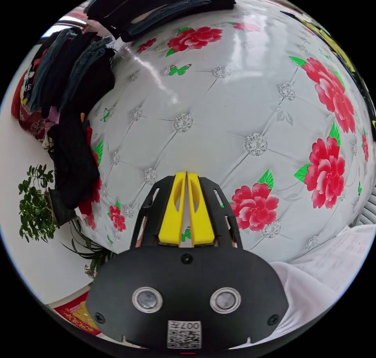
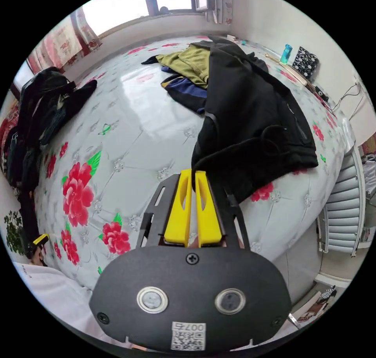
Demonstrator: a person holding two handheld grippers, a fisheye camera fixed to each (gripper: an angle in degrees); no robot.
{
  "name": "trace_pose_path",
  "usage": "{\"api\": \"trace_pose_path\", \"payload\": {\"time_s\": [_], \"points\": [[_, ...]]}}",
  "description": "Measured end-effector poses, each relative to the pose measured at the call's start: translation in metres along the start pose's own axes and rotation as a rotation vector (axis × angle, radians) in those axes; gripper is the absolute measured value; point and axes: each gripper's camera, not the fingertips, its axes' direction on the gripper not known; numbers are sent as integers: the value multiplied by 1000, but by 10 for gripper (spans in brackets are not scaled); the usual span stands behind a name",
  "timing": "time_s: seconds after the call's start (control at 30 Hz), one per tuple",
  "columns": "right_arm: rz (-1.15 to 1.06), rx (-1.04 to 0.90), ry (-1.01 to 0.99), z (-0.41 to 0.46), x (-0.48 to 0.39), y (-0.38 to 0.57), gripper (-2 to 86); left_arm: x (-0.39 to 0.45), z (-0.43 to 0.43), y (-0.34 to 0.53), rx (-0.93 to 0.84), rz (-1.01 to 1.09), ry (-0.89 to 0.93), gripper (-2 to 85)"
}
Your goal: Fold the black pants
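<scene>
Black pants [image 2: 254, 123] lie heaped on the glossy white flowered bed [image 2: 129, 138], their near edge pinched between the yellow jaws of the right claw [image 2: 192, 174], beside olive and navy garments [image 2: 188, 72]. The left claw [image 1: 186, 176] hovers over bare bed cover, jaws pressed together on nothing. Dark folded clothes [image 1: 78, 84] are stacked at the bed's edge.

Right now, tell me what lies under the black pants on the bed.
The black pants drape over an olive garment and a navy one, which stick out at the far side, all on the floral bed cover. Anything else beneath is covered.
</scene>
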Motion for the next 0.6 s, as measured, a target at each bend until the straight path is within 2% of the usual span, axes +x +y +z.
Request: {"api": "trace_pose_path", "payload": {"time_s": [0.07, 0.13, 0.33, 0.4, 0.47, 0.53, 0.6], "points": [[-98, -7, -44, -12, -41, 16, -2, -17, -6, 9, 35, -43, 54, -10], [-192, -40, -122, -20, -83, 33, -2, -45, -14, 22, 59, -74, 201, -9], [-531, -155, -486, -32, -266, 98, -1, -116, -56, 81, 264, -113, 484, -5], [-673, -196, -685, -42, -346, 118, 2, -136, -68, 100, 316, -109, 512, 4], [-767, -191, -786, -56, -397, 132, 6, -161, -76, 118, 356, -120, 520, 15], [-890, -193, -820, -72, -434, 145, 14, -198, -81, 138, 367, -183, 511, 28], [-963, -117, -806, -94, -446, 154, 31, -224, -84, 151, 369, -222, 493, 37]]}}
